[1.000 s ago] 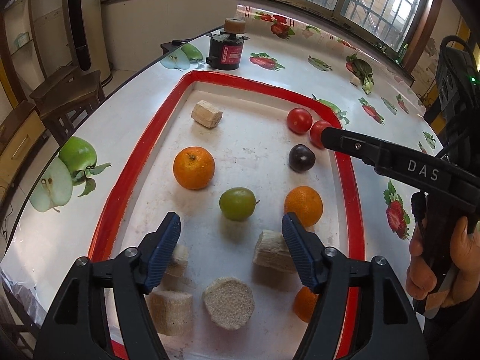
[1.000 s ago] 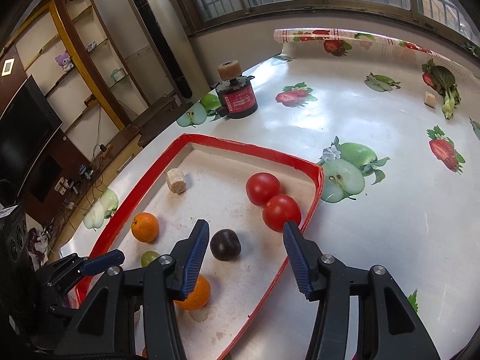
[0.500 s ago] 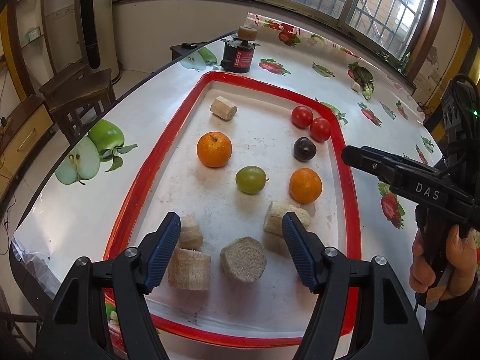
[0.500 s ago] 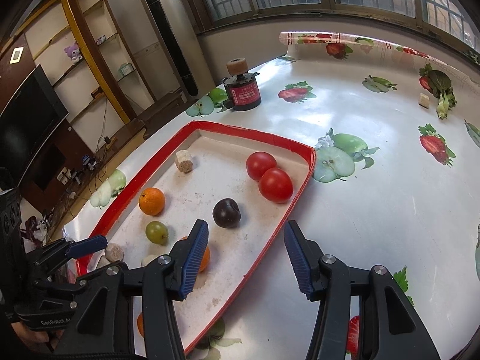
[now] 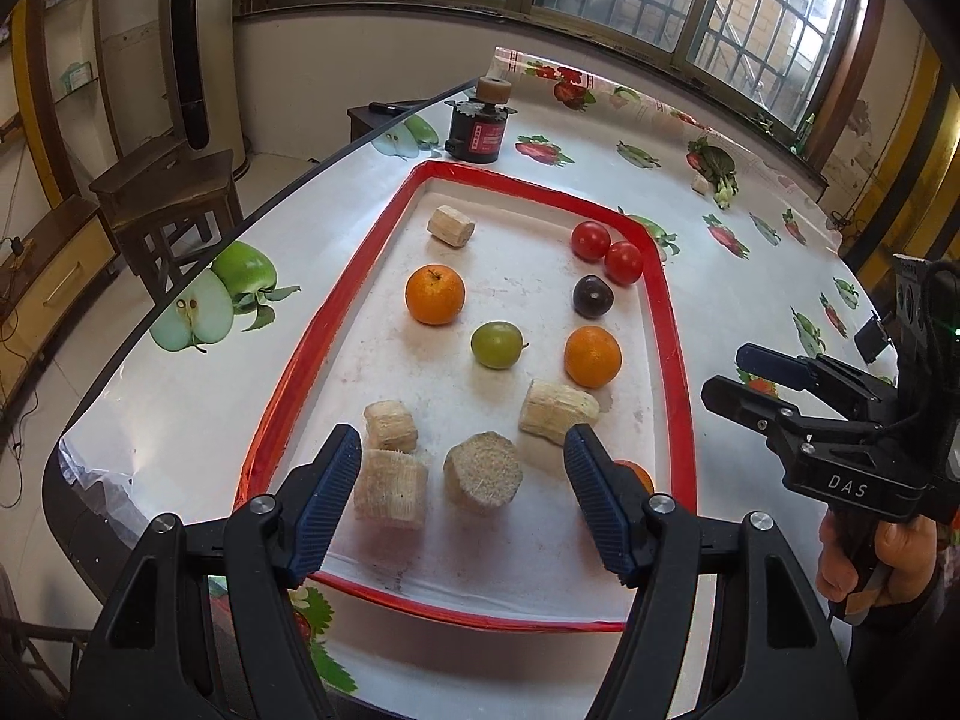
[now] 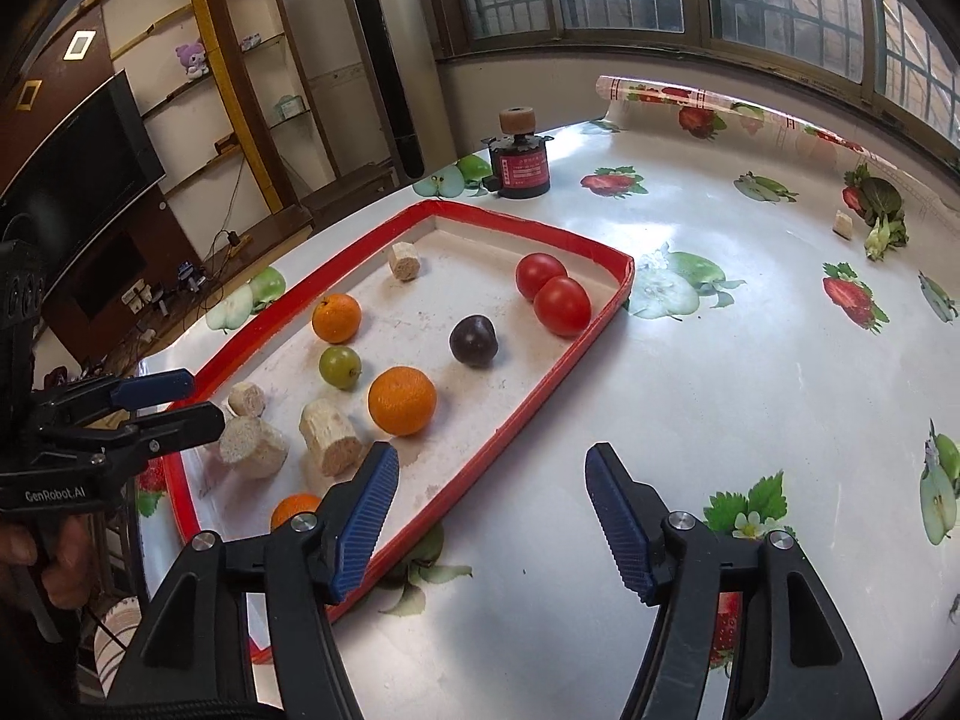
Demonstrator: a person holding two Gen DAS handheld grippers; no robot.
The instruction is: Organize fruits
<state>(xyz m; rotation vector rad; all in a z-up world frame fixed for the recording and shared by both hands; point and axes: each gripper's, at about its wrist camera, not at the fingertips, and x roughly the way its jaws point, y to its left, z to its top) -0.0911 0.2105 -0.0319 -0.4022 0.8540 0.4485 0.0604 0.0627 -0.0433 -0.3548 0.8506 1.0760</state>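
Note:
A red-rimmed white tray [image 5: 677,354] [image 6: 543,381] holds two tomatoes [image 5: 606,252] [image 6: 552,294], a dark plum [image 5: 593,296] [image 6: 473,340], a green fruit [image 5: 495,345] [image 6: 339,366], three oranges [image 5: 435,294] [image 5: 592,356] [image 6: 402,401] and several beige sugarcane chunks [image 5: 483,476] [image 6: 330,436]. My left gripper [image 5: 462,504] is open and empty above the tray's near end; it also shows in the right wrist view [image 6: 174,402]. My right gripper [image 6: 492,516] is open and empty above the tray's right rim and the table; it also shows in the left wrist view [image 5: 750,378].
The table wears a fruit-print cloth [image 6: 750,396]. A black and red canister with a cork top [image 5: 480,129] [image 6: 519,156] stands beyond the tray. A small chunk [image 6: 843,222] and greens [image 6: 882,216] lie far right. A wooden stool [image 5: 171,192] stands left of the table.
Both grippers have pulled back and up from the tray, so more of it shows. Both stay open and empty. The fruits have not moved.

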